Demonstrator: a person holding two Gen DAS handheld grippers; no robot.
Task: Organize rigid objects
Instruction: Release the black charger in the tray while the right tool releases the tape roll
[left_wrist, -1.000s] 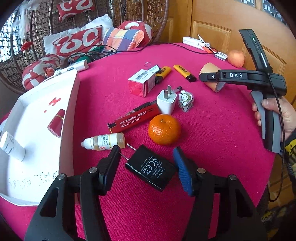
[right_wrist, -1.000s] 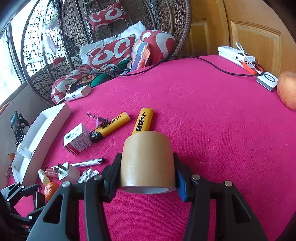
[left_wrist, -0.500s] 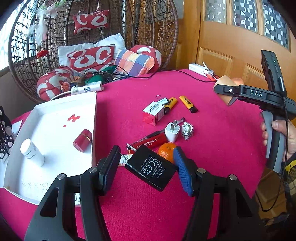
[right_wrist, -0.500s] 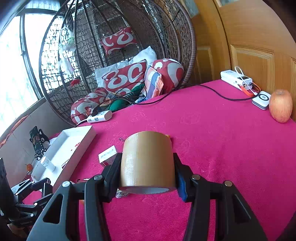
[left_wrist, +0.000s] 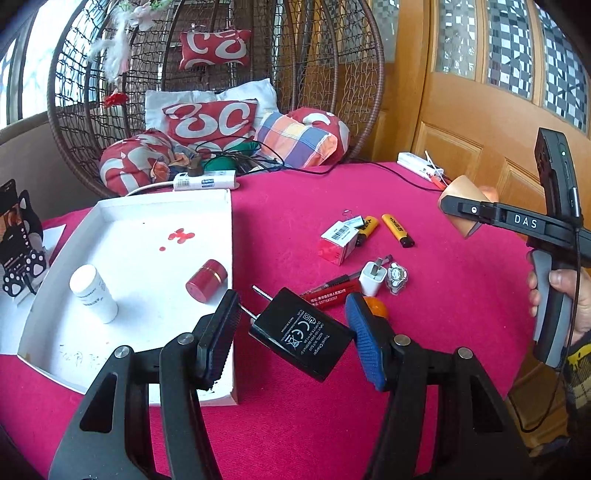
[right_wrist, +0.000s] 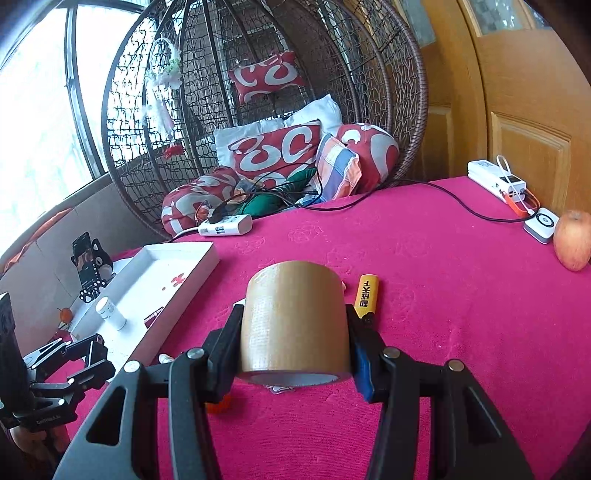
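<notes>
My left gripper (left_wrist: 291, 332) is shut on a black travel charger (left_wrist: 301, 334), held in the air above the table by the near right corner of the white tray (left_wrist: 147, 236). The tray holds a white bottle (left_wrist: 94, 293) and a red cap (left_wrist: 206, 280). My right gripper (right_wrist: 293, 336) is shut on a brown tape roll (right_wrist: 294, 317), raised over the pink table; it also shows in the left wrist view (left_wrist: 461, 210). Loose on the table are two yellow lighters (left_wrist: 397, 230), a small box (left_wrist: 338, 242), a white plug (left_wrist: 373, 277), a red pen (left_wrist: 328, 290) and a tangerine (left_wrist: 375, 306).
An apple (right_wrist: 572, 240), a power bank (right_wrist: 496, 181) and a cable lie at the table's far right. A white power strip (left_wrist: 205, 181) sits behind the tray. A wicker hanging chair (left_wrist: 221, 92) with cushions stands beyond the table. A phone stand (left_wrist: 18, 240) is at left.
My left gripper has lifted the black charger off the table and drawn back toward the tray. My right gripper has raised the tape roll higher above the table.
</notes>
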